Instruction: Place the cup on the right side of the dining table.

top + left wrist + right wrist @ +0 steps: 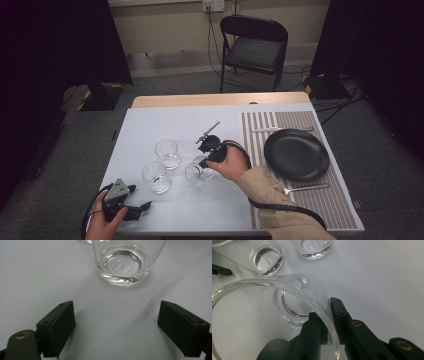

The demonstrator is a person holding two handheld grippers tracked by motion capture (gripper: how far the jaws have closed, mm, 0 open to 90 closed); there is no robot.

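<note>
My right gripper (329,315) has its fingers (342,315) pinched on the wall of a clear glass tumbler (198,170), one finger inside the rim and one outside. That tumbler sits near the middle of the desk (150,120), on the white cloth, just left of the striped placemat (260,125); it looks slightly tilted, though I can't tell whether its base is off the cloth. My left gripper (131,209) rests at the near left edge with its fingers (57,325) spread wide and empty, facing a second tumbler (156,177). A third tumbler (167,153) stands behind it. The black plate (296,154), fork (306,188) and knife (280,129) already lie on the placemat, so I judge the setting mostly laid, with this glass yet to be carried over.
</note>
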